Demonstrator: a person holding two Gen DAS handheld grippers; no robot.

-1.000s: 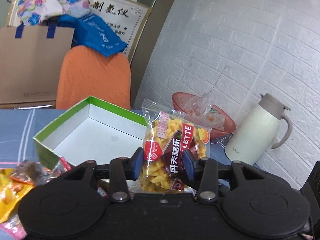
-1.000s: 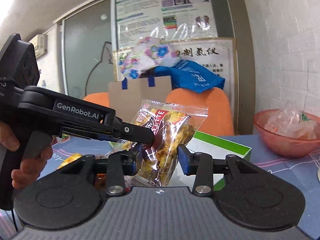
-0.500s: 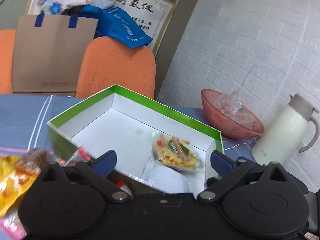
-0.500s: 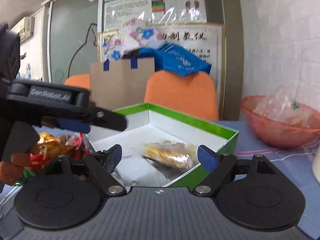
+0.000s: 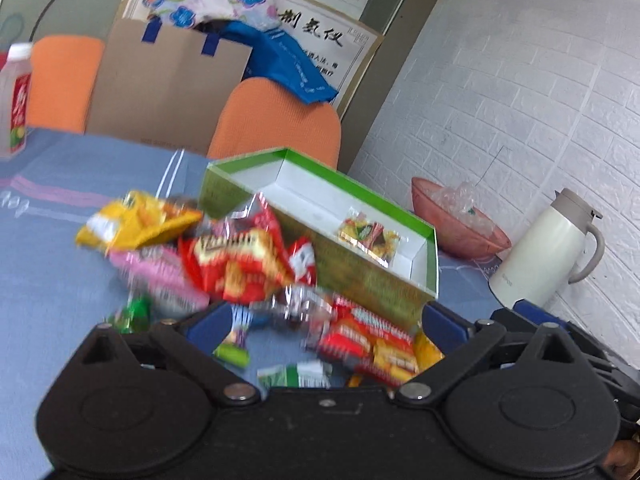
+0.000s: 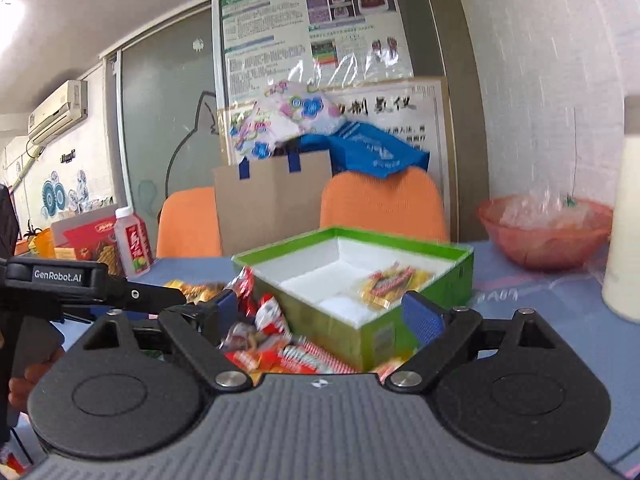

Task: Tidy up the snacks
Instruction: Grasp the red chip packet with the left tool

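Note:
A green-rimmed white box (image 5: 384,204) (image 6: 436,248) stands on the blue table. One clear snack bag (image 5: 370,236) (image 6: 394,280) of yellow pieces lies inside it. A heap of loose snack packets (image 5: 240,260) (image 6: 264,332) lies in front of the box: yellow, pink and red ones. My left gripper (image 5: 326,324) hangs wide open over the near end of the heap, nothing between its blue pads. My right gripper (image 6: 320,312) is also wide open and empty, near the box's front corner. The left gripper's black body (image 6: 88,284) shows at the left of the right wrist view.
A pink bowl (image 5: 460,224) (image 6: 548,232) with plastic wrap and a white thermos jug (image 5: 544,248) stand right of the box by the brick wall. A drink bottle (image 5: 16,100) (image 6: 134,246) is far left. Orange chairs (image 5: 276,120) and a cardboard bag (image 5: 168,80) lie behind the table.
Both grippers let go of the clear snack bag, which dropped into the box. Both opened wide and drew back and left, so the snack heap now lies under them.

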